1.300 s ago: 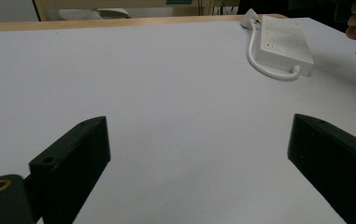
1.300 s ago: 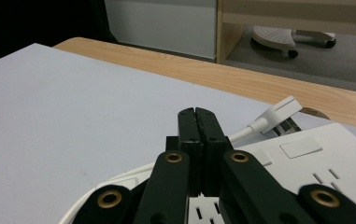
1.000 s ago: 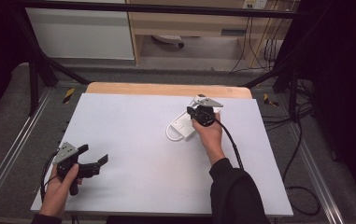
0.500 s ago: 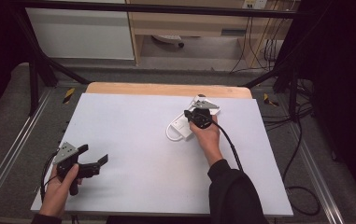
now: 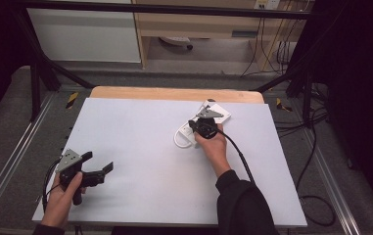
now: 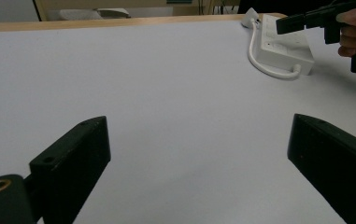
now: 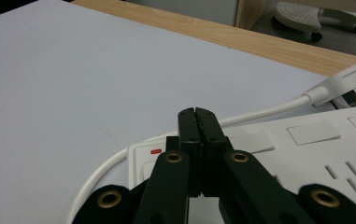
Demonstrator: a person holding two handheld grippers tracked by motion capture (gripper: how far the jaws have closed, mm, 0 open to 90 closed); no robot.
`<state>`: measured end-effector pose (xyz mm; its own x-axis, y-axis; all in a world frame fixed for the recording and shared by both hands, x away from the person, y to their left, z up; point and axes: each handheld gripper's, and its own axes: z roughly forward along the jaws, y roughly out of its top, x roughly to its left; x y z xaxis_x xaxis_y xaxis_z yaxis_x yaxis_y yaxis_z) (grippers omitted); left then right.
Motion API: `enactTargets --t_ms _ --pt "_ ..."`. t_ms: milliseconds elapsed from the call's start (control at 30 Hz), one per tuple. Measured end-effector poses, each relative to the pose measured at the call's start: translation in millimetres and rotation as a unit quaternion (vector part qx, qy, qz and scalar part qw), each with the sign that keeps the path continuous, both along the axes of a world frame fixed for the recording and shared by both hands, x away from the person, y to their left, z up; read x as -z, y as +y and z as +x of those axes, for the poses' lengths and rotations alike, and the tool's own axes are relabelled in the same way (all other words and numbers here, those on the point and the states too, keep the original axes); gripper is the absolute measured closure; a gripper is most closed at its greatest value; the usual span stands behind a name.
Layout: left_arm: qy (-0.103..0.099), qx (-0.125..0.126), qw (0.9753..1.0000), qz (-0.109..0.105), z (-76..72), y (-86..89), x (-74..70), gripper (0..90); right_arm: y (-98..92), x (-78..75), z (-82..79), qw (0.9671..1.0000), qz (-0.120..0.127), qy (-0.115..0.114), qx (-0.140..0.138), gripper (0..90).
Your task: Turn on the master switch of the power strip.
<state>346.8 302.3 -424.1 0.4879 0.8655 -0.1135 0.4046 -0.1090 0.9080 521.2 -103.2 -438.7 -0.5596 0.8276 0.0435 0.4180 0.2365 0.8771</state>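
A white power strip (image 5: 221,116) lies at the back right of the white table, its cable (image 5: 178,140) looping off the near-left end. My right gripper (image 5: 194,124) hovers over that end, shut with nothing between its jaws. In the right gripper view the closed tips (image 7: 197,116) sit just above the power strip (image 7: 306,154), close to a small red mark (image 7: 156,151); the cable (image 7: 259,114) runs to a white plug (image 7: 339,81). My left gripper (image 5: 100,169) is held wide open near the front left corner. The left gripper view shows its jaws far apart (image 6: 199,140) over bare table, with the strip (image 6: 283,46) far off.
A wooden edge (image 5: 174,93) borders the table at the back. Metal rails (image 5: 12,161) run along both sides. Dark cables (image 5: 316,196) lie on the floor to the right. A broad white tabletop (image 5: 140,142) stretches between the two grippers.
My right gripper has slid a little left and nearer along the power strip. The left gripper has stayed where it was.
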Motion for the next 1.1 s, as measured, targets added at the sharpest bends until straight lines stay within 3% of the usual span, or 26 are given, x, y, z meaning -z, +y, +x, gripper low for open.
enactTargets --t_ms 300,1100 --pt "0.000 0.000 1.0000 0.000 -0.1 -0.2 0.0 5.9 5.6 2.5 -5.3 0.9998 -0.016 0.005 -0.012 90.0" --pt "-0.001 0.000 1.0000 0.000 0.0 0.0 0.1 5.9 10.7 5.0 -8.2 0.9995 -0.021 0.011 -0.021 90.0"
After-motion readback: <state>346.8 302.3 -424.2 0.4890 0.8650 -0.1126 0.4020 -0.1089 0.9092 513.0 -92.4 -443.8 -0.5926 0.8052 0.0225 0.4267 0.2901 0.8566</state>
